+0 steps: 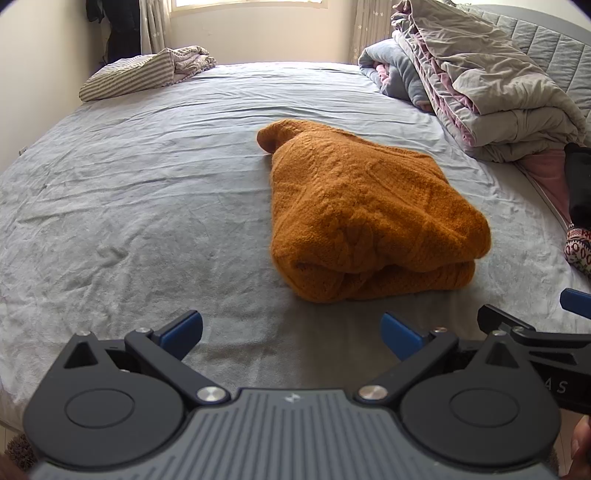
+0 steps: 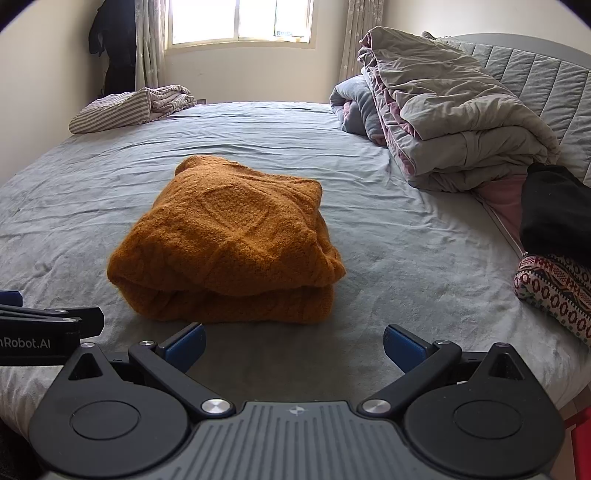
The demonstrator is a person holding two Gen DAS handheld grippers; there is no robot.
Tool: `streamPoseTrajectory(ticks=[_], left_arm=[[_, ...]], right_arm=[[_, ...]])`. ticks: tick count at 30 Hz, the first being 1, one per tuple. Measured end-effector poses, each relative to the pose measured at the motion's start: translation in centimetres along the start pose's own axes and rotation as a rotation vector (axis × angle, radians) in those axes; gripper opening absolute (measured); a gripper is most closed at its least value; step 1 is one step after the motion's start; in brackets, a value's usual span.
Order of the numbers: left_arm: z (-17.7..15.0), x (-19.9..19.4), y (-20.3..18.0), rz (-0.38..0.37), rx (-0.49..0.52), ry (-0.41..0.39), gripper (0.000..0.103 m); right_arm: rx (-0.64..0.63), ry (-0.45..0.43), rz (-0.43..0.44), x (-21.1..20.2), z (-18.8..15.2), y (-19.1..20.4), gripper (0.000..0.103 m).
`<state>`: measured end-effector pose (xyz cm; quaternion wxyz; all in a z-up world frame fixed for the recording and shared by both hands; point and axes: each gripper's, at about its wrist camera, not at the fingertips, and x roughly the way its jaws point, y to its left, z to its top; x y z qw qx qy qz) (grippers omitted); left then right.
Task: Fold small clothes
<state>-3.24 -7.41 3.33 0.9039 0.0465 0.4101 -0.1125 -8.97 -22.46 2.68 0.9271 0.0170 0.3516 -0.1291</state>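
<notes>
An orange knit sweater (image 1: 365, 210) lies folded into a thick bundle on the grey bed sheet (image 1: 147, 177); the right wrist view shows the same sweater (image 2: 229, 240) from closer. My left gripper (image 1: 291, 332) hangs open just short of its near edge, nothing between the blue pads. My right gripper (image 2: 293, 345) is open too, a little in front of the sweater's fold, also holding nothing. The right gripper's fingers (image 1: 517, 328) show at the right edge of the left wrist view, and the left gripper's body (image 2: 44, 328) appears at the left of the right wrist view.
A patterned knit garment (image 2: 557, 291) with a black garment (image 2: 557, 214) on it lies at the bed's right edge. Folded grey quilts (image 2: 454, 110) are stacked by the headboard. A striped cloth (image 2: 125, 107) sits at the far left corner. A window (image 2: 240, 22) is behind.
</notes>
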Motion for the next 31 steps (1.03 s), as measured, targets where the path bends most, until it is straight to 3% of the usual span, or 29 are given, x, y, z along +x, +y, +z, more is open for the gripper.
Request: streamPoseTrajectory(ticks=[31], left_arm=[[-0.12, 0.22, 0.69, 0.006, -0.022, 0.006, 0.102]], right_arm=[[-0.022, 0.004, 0.004, 0.45, 0.29, 0.42, 0.103]])
